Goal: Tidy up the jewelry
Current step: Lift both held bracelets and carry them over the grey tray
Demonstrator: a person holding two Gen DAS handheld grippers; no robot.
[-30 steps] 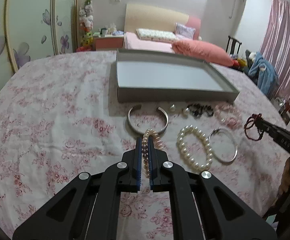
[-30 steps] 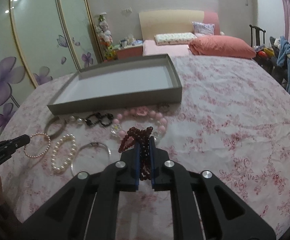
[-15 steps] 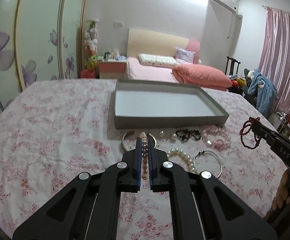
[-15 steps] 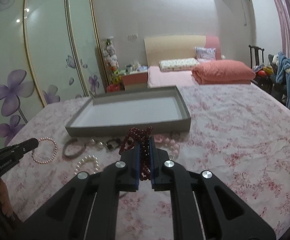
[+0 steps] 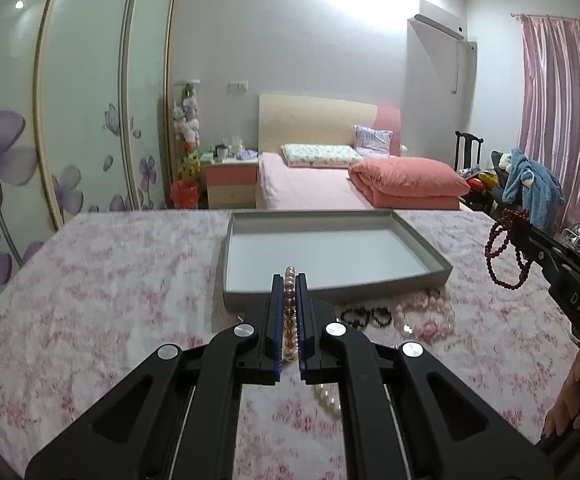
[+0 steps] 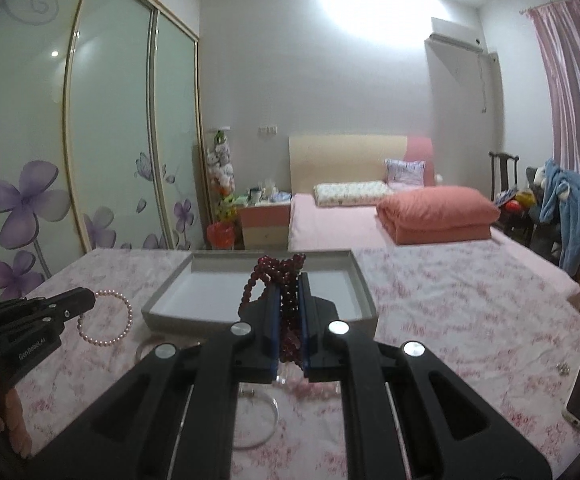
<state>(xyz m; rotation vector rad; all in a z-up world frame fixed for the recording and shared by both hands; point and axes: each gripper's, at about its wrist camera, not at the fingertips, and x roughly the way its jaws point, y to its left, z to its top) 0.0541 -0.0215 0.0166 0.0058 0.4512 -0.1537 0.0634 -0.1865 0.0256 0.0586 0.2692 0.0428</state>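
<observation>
Left gripper point(image 5: 289, 280): jaws pressed together on a pink pearl bracelet point(image 5: 289, 312), which hangs clear of the floral bedspread point(image 5: 89, 312). Right gripper point(image 6: 290, 280): jaws pressed together on a dark red bead bracelet point(image 6: 277, 276), its loops bunched above and between the fingers.

The grey tray point(image 5: 422, 248) lies empty at 12 o'clock from both grippers, and it is the likely destination. Carry each piece level over the near wall before lowering; a dangling loop could snag that rim.

Set the pearl bracelet toward 9 o'clock of the tray floor and the red beads toward 3 o'clock, so the strands do not tangle. Release only once the beads rest on the floor.

Still on the cloth at the tray's near side: a black bead bracelet point(image 5: 366, 316), a pink bead bracelet point(image 5: 426, 312), a white pearl strand point(image 5: 328, 398) and a silver bangle point(image 6: 261, 420).
</observation>
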